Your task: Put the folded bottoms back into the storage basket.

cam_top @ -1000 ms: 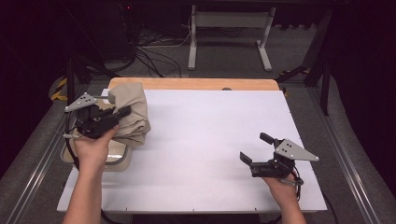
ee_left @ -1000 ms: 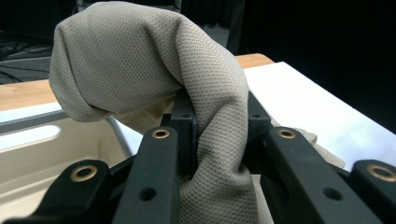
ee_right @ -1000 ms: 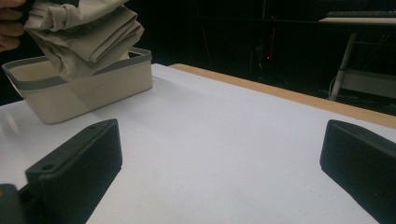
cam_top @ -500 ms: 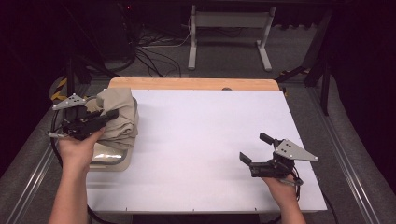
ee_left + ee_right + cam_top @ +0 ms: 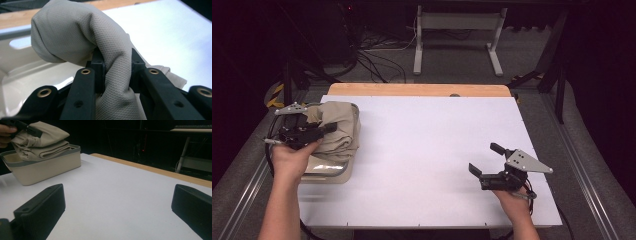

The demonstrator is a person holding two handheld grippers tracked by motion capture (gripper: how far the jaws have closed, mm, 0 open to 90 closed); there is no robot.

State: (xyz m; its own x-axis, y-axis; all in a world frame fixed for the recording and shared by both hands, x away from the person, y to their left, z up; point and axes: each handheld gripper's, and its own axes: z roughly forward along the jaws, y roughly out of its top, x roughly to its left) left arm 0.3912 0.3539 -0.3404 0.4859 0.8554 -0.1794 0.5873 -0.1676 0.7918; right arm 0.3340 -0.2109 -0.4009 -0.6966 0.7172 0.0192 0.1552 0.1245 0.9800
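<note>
A folded beige cloth (image 5: 337,131) lies piled in a cream tub (image 5: 328,172) at the table's left edge. My left gripper (image 5: 330,128) is shut on a fold of the cloth (image 5: 75,37), which is pinched between the black jaws just above the tub's inside (image 5: 20,72). The person's hand covers part of the tub. My right gripper (image 5: 483,158) rests low over the white tabletop at the front right, open with nothing between its fingers. The right gripper view shows the cloth (image 5: 42,140) heaped above the tub's grey rim (image 5: 50,162), with the left gripper (image 5: 32,131) on top.
The white tabletop (image 5: 427,140) stretches between the two grippers. A wooden strip (image 5: 412,90) runs along its far edge. Metal rails flank the table, and cables and a desk frame (image 5: 457,30) lie on the dark floor beyond.
The left gripper has carried the cloth leftward, so it now sits more squarely over the tub. The right gripper has stayed put.
</note>
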